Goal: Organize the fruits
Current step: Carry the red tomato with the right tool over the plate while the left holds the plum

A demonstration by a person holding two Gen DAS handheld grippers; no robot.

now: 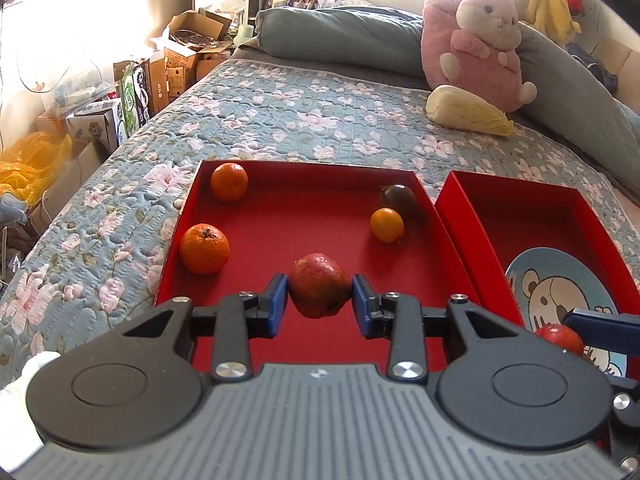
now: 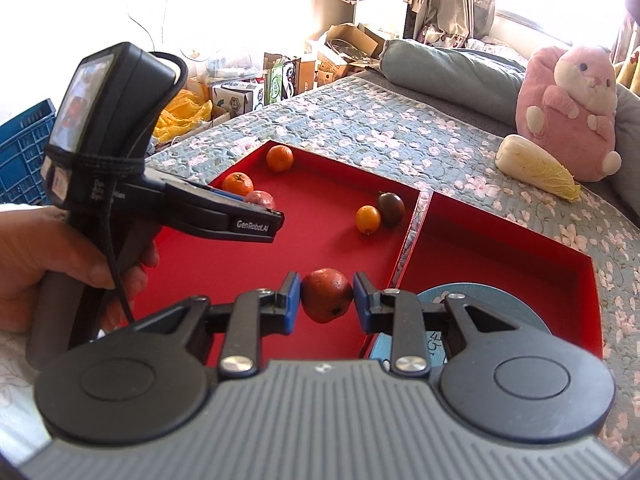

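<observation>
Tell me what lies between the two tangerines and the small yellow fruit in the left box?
Nothing: in the left wrist view the stretch from the tangerines to the yellow fruit is bare red floor of the left box.

Found open red floor across the middle of the left tray [image 1: 280,216], hemmed by two mandarins [image 1: 205,248] along its left wall and a yellow fruit [image 1: 387,225] touching a dark tomato [image 1: 398,197] near the right wall. Met the paired tray walls [image 2: 412,236] as a ridge between the left tray and the right tray [image 2: 520,248], whose far half lay bare behind the blue plate [image 2: 472,292]. Saw the left gripper [image 2: 262,210] crowding the left tray's near-left side.
</observation>
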